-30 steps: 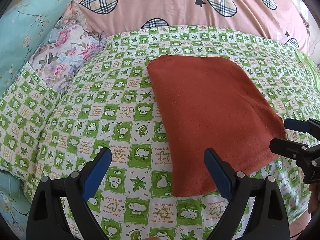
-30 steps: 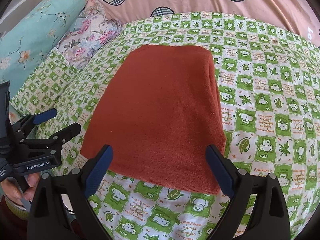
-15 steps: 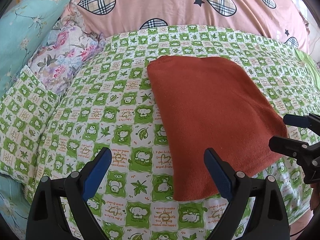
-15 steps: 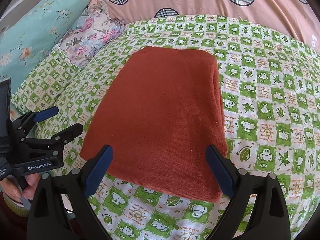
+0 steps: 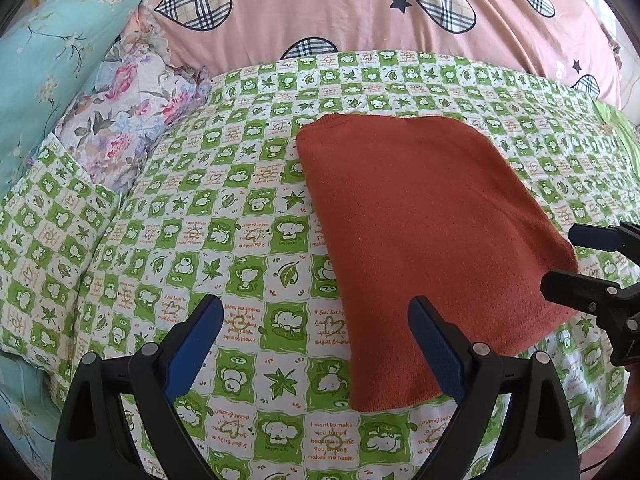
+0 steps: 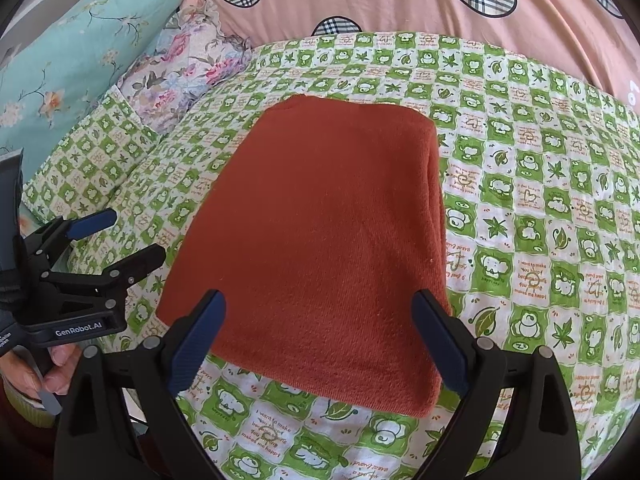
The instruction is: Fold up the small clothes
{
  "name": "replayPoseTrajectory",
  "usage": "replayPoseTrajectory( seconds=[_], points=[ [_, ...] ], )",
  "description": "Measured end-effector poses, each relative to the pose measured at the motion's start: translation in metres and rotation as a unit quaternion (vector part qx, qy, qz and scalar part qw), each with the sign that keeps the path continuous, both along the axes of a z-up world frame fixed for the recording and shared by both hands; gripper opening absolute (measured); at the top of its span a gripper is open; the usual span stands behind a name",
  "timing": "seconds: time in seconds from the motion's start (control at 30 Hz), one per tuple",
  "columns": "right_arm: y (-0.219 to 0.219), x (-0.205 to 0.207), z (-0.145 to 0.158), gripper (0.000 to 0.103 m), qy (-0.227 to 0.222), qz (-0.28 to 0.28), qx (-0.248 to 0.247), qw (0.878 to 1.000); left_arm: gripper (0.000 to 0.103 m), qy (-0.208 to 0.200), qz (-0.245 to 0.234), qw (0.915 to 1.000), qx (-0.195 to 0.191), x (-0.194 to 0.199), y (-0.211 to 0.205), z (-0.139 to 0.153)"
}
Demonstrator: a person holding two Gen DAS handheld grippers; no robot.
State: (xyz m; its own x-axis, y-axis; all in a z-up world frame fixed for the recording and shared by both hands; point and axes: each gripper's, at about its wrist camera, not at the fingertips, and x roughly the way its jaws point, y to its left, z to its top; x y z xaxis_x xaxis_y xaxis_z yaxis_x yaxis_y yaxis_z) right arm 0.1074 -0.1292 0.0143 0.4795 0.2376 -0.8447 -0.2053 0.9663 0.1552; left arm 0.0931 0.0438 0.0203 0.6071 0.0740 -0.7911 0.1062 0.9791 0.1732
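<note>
A rust-orange knit garment (image 5: 424, 236) lies folded into a flat rectangle on the green-and-white checked bed cover (image 5: 208, 216); it also shows in the right wrist view (image 6: 320, 248). My left gripper (image 5: 316, 328) is open and empty, held above the cover at the garment's near left corner. My right gripper (image 6: 320, 324) is open and empty, held above the garment's near edge. Each gripper shows in the other's view: the right one (image 5: 576, 260) at the right edge, the left one (image 6: 120, 236) at the left edge.
A pink quilt with plaid hearts (image 5: 360, 12) is piled along the back. A teal floral pillow (image 5: 48, 52) and a purple floral pillow (image 5: 128, 116) lie at the back left. The bed's near edge is just below both grippers.
Both grippers have drawn back and up a little from the garment, so it sits lower and farther in each view. The garment has not moved.
</note>
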Motion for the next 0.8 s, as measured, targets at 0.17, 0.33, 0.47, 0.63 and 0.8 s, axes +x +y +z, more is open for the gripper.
replayPoseTrajectory(
  seconds=[0.17, 0.33, 0.47, 0.63, 0.8],
  points=[
    [-0.001, 0.001, 0.000, 0.094, -0.001, -0.002, 0.001, 1.000, 0.094, -0.002, -0.005, 1.0000, 0.003, 0.000, -0.004, 0.001],
    [-0.005, 0.003, 0.003, 0.094, -0.005, -0.004, 0.000, 1.000, 0.094, -0.004, -0.008, 0.9999, 0.007, 0.002, -0.008, 0.001],
    [-0.007, 0.004, 0.004, 0.094, -0.007, -0.006, -0.001, 1.000, 0.094, -0.001, -0.009, 0.9999, 0.005, 0.005, -0.008, 0.000],
    [-0.009, 0.007, 0.004, 0.094, -0.007, -0.007, -0.004, 1.000, 0.094, 0.000, -0.012, 0.9999, 0.006, 0.008, -0.010, 0.000],
    [-0.011, 0.009, 0.003, 0.094, -0.010, -0.008, -0.004, 1.000, 0.094, -0.005, -0.010, 0.9999, 0.002, 0.011, -0.009, 0.001]
  ],
)
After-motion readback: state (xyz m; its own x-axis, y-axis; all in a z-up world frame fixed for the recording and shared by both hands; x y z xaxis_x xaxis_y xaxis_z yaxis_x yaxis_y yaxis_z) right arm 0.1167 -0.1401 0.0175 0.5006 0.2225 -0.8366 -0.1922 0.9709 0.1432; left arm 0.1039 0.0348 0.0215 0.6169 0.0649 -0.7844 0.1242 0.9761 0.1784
